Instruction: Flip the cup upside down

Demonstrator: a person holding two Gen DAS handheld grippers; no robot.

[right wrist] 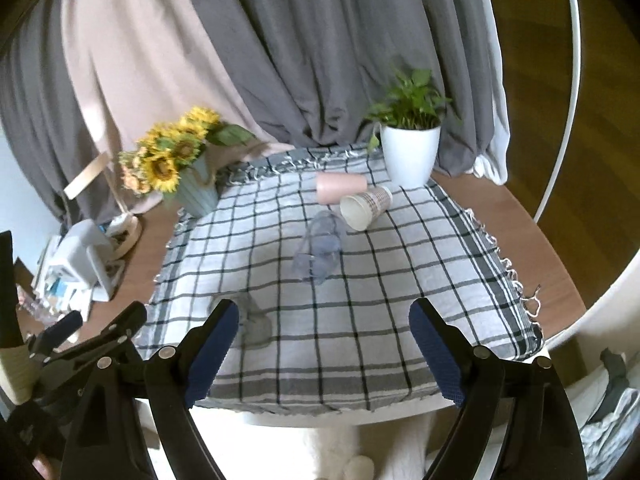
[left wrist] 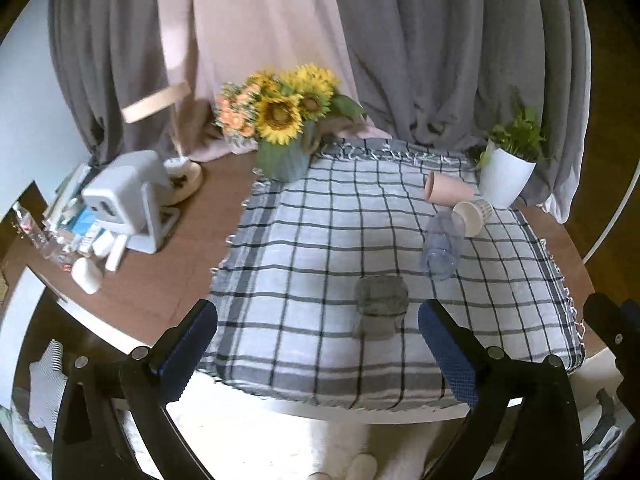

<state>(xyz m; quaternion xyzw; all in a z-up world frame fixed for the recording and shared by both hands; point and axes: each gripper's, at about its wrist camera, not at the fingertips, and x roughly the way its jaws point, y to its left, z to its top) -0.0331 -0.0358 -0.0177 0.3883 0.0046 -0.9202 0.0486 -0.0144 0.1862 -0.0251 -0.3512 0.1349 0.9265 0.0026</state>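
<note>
Several cups rest on a checked cloth (left wrist: 320,240) (right wrist: 400,272). A grey glass cup (left wrist: 381,300) (right wrist: 256,322) stands mouth down near the front. A clear plastic cup (left wrist: 442,246) (right wrist: 320,248), a pink cup (left wrist: 448,193) (right wrist: 340,187) and a patterned paper cup (left wrist: 472,213) (right wrist: 366,206) lie on their sides further back. My left gripper (left wrist: 318,338) is open and empty, just in front of the grey cup. My right gripper (right wrist: 324,332) is open and empty, with the grey cup beside its left finger.
A sunflower vase (left wrist: 286,160) (right wrist: 196,192) stands at the cloth's back left and a white plant pot (left wrist: 504,180) (right wrist: 410,156) at the back right. A white appliance (left wrist: 128,200) and clutter fill the table's left side. Curtains (right wrist: 320,48) hang behind.
</note>
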